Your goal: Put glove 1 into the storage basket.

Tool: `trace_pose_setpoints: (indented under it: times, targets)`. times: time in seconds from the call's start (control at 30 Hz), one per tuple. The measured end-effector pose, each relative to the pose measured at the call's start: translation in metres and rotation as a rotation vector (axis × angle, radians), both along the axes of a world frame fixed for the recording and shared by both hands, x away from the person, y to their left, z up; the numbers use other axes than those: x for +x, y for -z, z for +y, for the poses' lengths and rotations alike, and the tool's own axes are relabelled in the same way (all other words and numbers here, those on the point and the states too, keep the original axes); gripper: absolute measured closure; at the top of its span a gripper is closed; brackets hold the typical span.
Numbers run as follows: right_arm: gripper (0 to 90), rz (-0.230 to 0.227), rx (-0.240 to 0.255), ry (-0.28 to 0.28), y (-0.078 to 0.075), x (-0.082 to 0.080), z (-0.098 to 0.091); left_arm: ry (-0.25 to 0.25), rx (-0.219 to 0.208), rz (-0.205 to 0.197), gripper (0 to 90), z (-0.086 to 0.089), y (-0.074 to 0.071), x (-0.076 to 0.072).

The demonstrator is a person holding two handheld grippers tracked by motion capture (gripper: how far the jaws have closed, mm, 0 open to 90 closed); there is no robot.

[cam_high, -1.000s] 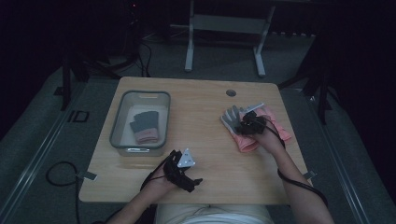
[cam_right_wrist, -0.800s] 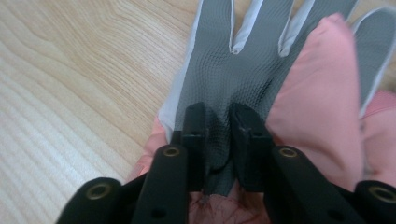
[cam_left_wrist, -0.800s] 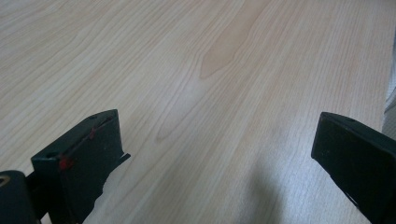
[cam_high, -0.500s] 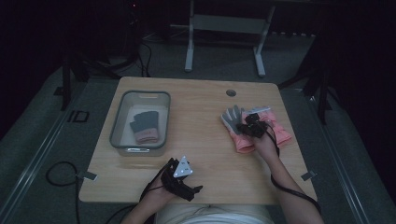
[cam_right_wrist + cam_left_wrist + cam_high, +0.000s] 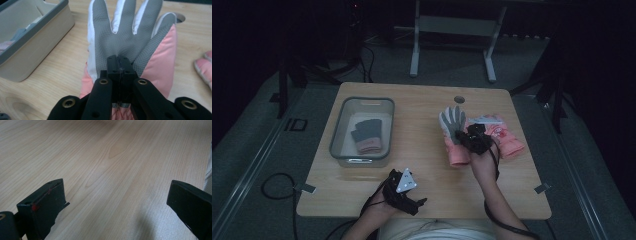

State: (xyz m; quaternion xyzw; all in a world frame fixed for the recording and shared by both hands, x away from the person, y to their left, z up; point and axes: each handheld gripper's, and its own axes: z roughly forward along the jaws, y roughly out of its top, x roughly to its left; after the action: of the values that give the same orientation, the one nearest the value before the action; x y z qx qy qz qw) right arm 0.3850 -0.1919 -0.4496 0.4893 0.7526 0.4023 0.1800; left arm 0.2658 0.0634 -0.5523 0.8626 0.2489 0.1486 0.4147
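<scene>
Nearest the person, the left gripper (image 5: 404, 192) is hovering low over the front edge of the bench (image 5: 422, 165), its jaws spread wide with bare wood showing between them in the left gripper view.

Farther in and to the right, the right gripper (image 5: 473, 137) is sitting on the palm of a pink and grey glove (image 5: 125, 37), jaws pressed together. Whether a fold of the palm fabric is caught between them I cannot tell; the tips meet right at the grey patch.

The glove is lying flat on the right half of the bench, fingers pointing away from the person. It is a padded winter glove: pink shell, white strips along the fingers, a dotted grey grip panel across palm and fingers. It looks soft, light and floppy, so it will likely sag and fold when lifted; pinching the cuff or a bunched fold of the palm should hold better than the slick shell.

Just beside it is lying a second pink glove (image 5: 502, 137).

Far left, a grey bin (image 5: 362, 102) is holding a dark, pink-cuffed glove (image 5: 368, 136).
</scene>
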Motion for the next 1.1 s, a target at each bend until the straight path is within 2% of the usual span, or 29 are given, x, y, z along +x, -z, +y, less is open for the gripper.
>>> trace_pose_setpoints:
  times: [0.13,0.23,0.3,0.47,0.57,0.63,0.8,1.0,1.1]
  targets:
    - [89.4,0.044,0.025,0.042,0.013,-0.005,0.011,0.032,-0.003,0.006,1.8,0.000,0.003,0.000]
    - [89.3,0.075,0.014,0.063,0.030,0.000,0.019,0.045,-0.006,0.009,1.8,-0.001,0.006,0.000]
    - [89.3,0.096,-0.012,0.072,0.042,0.004,0.026,0.050,0.003,0.008,1.8,-0.001,0.007,0.000]
    - [89.2,0.131,-0.018,0.080,0.060,0.016,0.040,0.054,0.007,0.011,1.8,-0.002,0.008,0.000]
    - [89.2,0.135,-0.040,0.076,0.066,0.024,0.047,0.058,0.002,0.012,1.8,-0.001,0.008,0.000]
    - [89.2,0.146,-0.031,0.089,0.068,0.030,0.049,0.058,-0.001,0.014,1.8,-0.001,0.008,0.001]
    - [89.0,0.158,-0.067,0.055,0.075,0.034,0.058,0.061,-0.001,0.017,1.8,-0.001,0.008,0.000]
    - [87.5,0.160,-0.050,0.069,0.082,0.037,0.058,0.062,-0.005,0.015,1.8,-0.001,0.008,0.001]
    - [82.9,0.163,-0.054,0.062,0.080,0.038,0.058,0.063,-0.004,0.016,1.8,-0.001,0.009,0.000]
